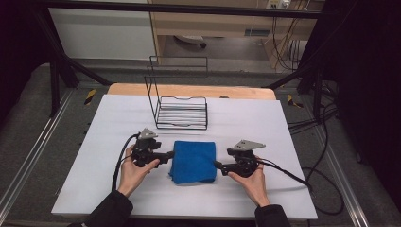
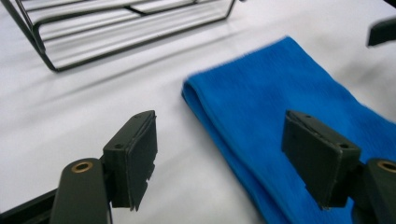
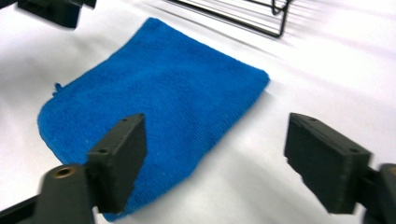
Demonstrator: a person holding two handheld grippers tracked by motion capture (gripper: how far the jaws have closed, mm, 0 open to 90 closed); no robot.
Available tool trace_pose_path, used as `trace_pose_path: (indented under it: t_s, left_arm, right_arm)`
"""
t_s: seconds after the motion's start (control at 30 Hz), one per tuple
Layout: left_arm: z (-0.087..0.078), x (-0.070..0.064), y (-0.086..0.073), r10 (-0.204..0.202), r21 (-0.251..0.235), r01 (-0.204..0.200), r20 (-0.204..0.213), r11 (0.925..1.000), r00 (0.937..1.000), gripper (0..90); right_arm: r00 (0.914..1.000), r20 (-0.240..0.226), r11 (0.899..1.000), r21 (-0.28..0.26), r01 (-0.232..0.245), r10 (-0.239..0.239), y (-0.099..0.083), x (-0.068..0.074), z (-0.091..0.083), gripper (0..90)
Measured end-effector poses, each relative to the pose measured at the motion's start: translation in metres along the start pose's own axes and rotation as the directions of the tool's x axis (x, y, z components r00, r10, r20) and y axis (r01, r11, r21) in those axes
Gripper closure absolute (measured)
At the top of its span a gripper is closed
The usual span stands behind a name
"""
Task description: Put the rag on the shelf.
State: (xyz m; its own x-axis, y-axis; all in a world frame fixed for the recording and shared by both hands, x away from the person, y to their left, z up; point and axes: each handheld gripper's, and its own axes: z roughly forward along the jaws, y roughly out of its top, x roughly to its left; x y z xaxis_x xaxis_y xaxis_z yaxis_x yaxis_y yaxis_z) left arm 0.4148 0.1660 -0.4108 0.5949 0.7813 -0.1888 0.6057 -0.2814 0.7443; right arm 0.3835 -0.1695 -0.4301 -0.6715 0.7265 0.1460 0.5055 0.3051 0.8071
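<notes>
A folded blue towel (image 1: 193,161) lies flat on the white table sheet (image 1: 118,123), between my two grippers. My left gripper (image 1: 169,156) is at the towel's left edge, open, with nothing held. In the left gripper view its jaws stand wide apart over the towel (image 2: 271,107) edge. My right gripper (image 1: 218,165) is at the towel's right edge, also open. The right gripper view has the towel (image 3: 154,98) lying ahead, partly behind the left jaw, with bare sheet between the jaws. The other gripper (image 3: 56,9) peeks in at the top left there.
A black wire rack (image 1: 182,112) with a tall back frame stands on the sheet just behind the towel; it appears as rack (image 2: 116,28) and rack (image 3: 243,14) in the gripper views. Cables trail from both grippers. The wooden table edge (image 1: 189,90) lies beyond.
</notes>
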Motion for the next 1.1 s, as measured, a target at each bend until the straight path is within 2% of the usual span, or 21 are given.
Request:
trace_pose_path:
  t_s: [0.17,0.2,0.27,0.33,0.5,0.63,0.73,1.0,1.1]
  left_arm:
    - [0.025,0.008,0.013,-0.011,0.017,0.012,-0.031,0.9998,0.9995,34.4]
    - [0.030,0.009,0.015,-0.008,0.022,0.008,-0.032,0.9997,0.9994,38.1]
    - [0.038,0.009,0.017,0.005,0.032,-0.003,-0.051,0.9995,0.9987,39.3]
    - [0.045,0.011,0.018,0.001,0.040,0.001,-0.047,0.9992,0.9989,46.8]
    - [0.060,0.015,0.015,-0.008,0.070,0.011,-0.042,0.9975,0.9991,54.8]
    - [0.067,0.015,0.014,-0.014,0.077,0.016,-0.029,0.9969,0.9995,61.0]
    - [0.070,0.012,0.014,0.002,0.073,0.000,-0.027,0.9974,0.9996,66.4]
    - [0.073,0.011,0.014,-0.004,0.068,0.005,-0.009,0.9977,1.0000,70.0]
    - [0.073,0.010,0.013,-0.002,0.072,0.001,0.006,0.9974,1.0000,75.2]
  right_arm:
    - [0.9999,0.009,1.000,0.002,-0.008,0.008,-0.007,-0.005,-0.003,15.7]
    - [0.9997,0.013,1.000,0.000,-0.019,0.019,-0.007,-0.005,-0.004,14.8]
    - [0.9997,0.011,1.000,0.000,-0.022,0.022,-0.007,-0.006,-0.004,14.6]
    - [0.9997,0.006,1.000,-0.006,-0.025,0.025,-0.007,-0.006,-0.004,14.6]
    - [0.9995,0.004,0.999,0.009,-0.032,0.032,-0.008,-0.005,-0.001,14.6]
    - [0.9995,-0.006,0.999,0.015,-0.032,0.033,-0.008,-0.005,0.002,14.7]
    - [0.9993,-0.010,0.999,0.022,-0.036,0.036,-0.008,-0.005,0.002,14.7]
    - [0.9990,-0.015,0.999,0.019,-0.043,0.043,-0.007,-0.006,0.003,14.4]
    - [0.9984,-0.020,0.998,0.017,-0.053,0.053,-0.006,-0.008,0.005,14.0]
